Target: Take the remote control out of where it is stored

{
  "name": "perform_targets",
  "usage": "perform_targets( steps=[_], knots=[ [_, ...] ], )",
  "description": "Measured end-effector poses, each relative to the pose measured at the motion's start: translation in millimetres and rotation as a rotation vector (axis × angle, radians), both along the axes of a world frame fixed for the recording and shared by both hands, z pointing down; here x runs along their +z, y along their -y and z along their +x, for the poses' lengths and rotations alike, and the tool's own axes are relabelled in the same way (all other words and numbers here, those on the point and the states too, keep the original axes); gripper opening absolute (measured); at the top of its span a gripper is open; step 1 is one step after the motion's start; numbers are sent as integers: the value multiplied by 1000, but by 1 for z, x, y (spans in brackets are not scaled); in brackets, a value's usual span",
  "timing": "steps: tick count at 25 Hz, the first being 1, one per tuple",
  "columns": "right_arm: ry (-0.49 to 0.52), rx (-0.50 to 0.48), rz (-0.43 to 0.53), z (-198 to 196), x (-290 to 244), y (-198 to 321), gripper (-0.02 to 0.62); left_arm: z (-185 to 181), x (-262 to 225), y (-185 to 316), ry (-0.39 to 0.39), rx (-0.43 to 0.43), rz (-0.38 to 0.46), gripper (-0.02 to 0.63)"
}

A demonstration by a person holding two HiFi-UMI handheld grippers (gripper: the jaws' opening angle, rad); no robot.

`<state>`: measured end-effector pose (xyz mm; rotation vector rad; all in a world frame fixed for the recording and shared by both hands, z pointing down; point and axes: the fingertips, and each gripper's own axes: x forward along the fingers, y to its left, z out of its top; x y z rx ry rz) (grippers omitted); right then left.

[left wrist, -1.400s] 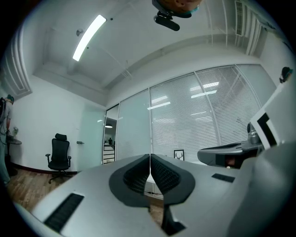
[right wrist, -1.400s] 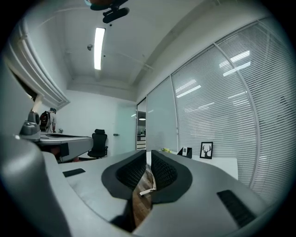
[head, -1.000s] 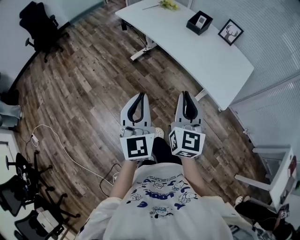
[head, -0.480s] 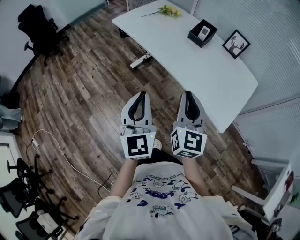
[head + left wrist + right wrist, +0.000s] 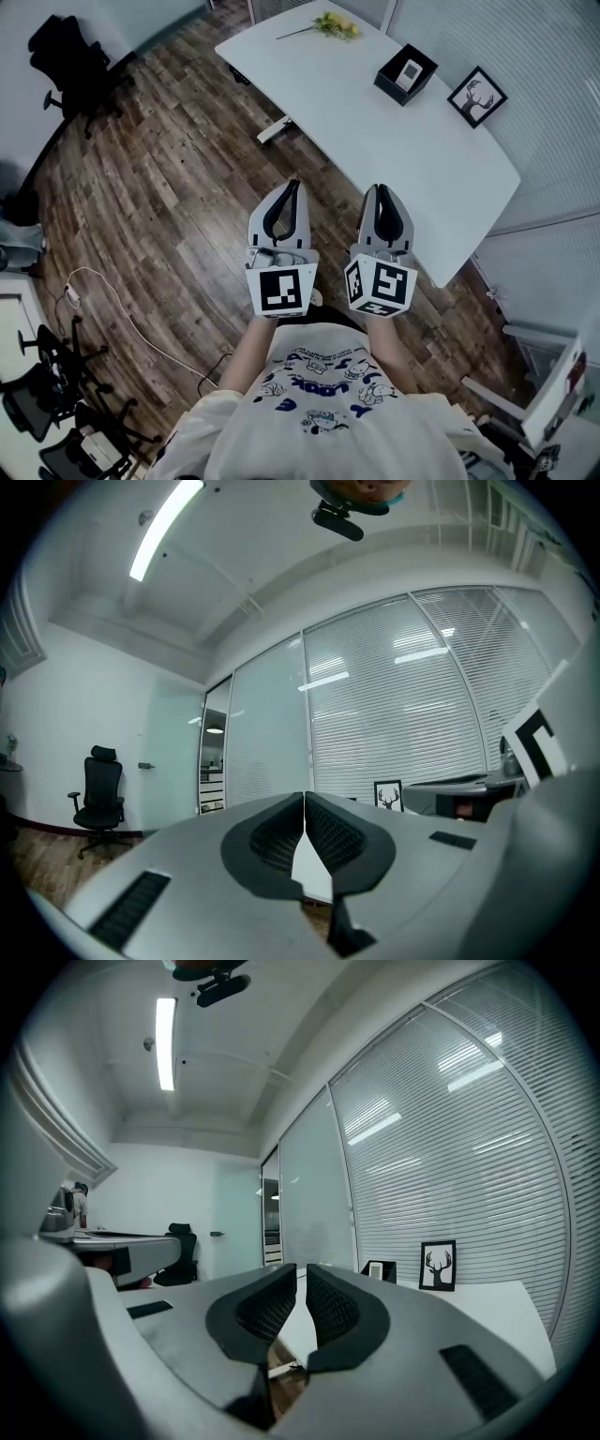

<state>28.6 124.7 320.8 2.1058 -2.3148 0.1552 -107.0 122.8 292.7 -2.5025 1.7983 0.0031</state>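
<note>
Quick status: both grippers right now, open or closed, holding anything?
Left gripper: closed, nothing held.
Right gripper: closed, nothing held.

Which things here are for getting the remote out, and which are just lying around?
For the job: black box, pale remote in it, left tongs, right tongs (both shut, empty).
Lying about: deer picture, yellow flowers, office chair.
</note>
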Motion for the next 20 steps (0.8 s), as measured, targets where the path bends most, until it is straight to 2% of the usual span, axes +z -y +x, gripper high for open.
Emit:
perform_targets(
  steps=[6,20],
  knots=[
    [-11,7,-7,-2,8,43,52,5,11,46,-3,32,-8,18],
    [-33,149,-42,-4,18,167,52,4,29,191,-6,171,-58,18]
  ],
)
